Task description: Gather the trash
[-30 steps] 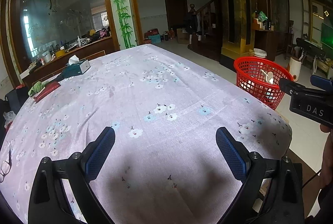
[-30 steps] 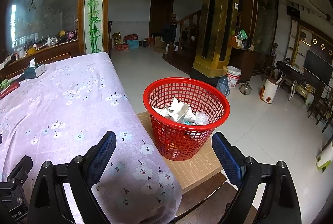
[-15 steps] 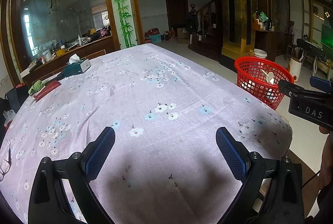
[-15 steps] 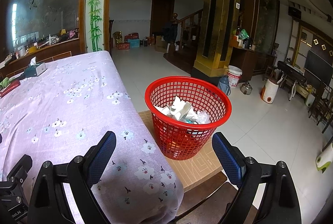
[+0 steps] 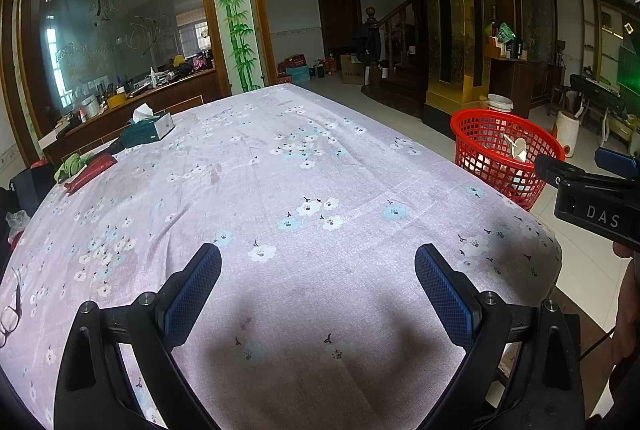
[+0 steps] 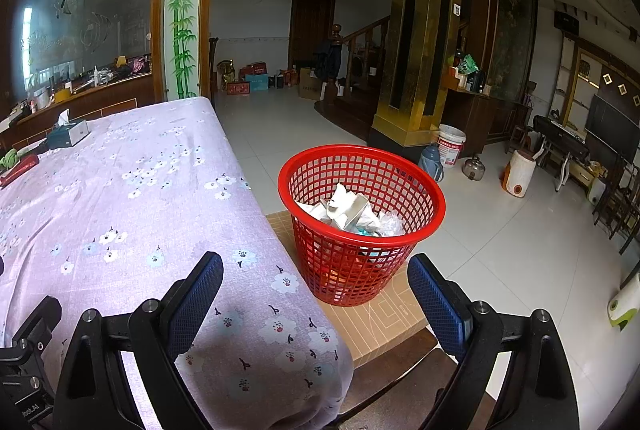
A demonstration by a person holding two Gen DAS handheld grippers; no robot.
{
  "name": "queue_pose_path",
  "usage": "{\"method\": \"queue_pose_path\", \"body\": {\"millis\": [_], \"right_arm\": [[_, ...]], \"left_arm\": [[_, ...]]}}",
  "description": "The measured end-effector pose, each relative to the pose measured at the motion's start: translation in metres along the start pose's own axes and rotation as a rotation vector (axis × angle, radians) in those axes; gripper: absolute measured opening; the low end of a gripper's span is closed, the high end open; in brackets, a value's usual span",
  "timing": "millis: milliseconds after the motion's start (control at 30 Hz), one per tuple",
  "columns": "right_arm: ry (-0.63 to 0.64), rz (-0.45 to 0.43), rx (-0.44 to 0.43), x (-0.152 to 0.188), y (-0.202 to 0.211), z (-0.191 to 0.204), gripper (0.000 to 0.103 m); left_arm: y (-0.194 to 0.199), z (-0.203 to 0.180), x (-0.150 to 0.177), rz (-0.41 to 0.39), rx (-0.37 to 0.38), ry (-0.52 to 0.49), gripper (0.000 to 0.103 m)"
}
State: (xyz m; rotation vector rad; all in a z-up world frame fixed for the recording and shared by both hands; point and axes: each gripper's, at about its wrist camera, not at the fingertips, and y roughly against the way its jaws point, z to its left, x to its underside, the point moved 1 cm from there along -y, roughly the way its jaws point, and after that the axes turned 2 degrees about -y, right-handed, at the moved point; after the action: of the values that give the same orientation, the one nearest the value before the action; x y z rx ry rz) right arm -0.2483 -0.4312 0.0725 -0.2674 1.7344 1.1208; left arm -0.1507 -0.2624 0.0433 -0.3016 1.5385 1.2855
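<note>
1. Blue-padded and spread wide, my left hand-held gripper [image 5: 318,294] hangs above the near end of the table [image 5: 280,190] with nothing between its fingers.
2. My right hand-held gripper [image 6: 316,300] is likewise agape and empty, poised over the table's near right corner, its right finger above the brown board [image 6: 376,314] beside that corner.
3. A lilac cloth printed with small white and blue flowers covers the table, and a dark shadow falls on it just ahead of the left hand-held gripper.
4. Seen from the left wrist, the right hand-held gripper's black body, lettered "DAS", enters at the right edge, level with the table's right side.
5. A pair of glasses [image 5: 10,314] lies at the table's left edge, only partly in view.
6. The red mesh basket [image 6: 362,218] stands on the brown board just off the table's right edge, upright, and holds the trash [image 6: 348,208]: crumpled white paper and clear wrapping lying inside it, below the rim.
7. Farther along the table's left side lie a red packet [image 5: 90,170] and a green cloth [image 5: 72,164], touching each other.
8. At the far left corner sits a dark green tissue box [image 5: 148,128] with a white tissue standing up from it.
9. Beyond, on the tiled floor, a white bucket [image 6: 452,144] stands by a gilded column.
</note>
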Motion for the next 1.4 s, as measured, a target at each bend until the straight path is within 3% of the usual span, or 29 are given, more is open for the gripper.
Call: {"method": "queue_pose_path", "body": {"millis": [1400], "right_arm": [[-0.001, 0.011, -0.006, 0.0017, -0.0036, -0.0003, 0.096]], "left_arm": [[-0.0007, 0.0009, 0.003, 0.006, 0.007, 0.009, 0.097]]}}
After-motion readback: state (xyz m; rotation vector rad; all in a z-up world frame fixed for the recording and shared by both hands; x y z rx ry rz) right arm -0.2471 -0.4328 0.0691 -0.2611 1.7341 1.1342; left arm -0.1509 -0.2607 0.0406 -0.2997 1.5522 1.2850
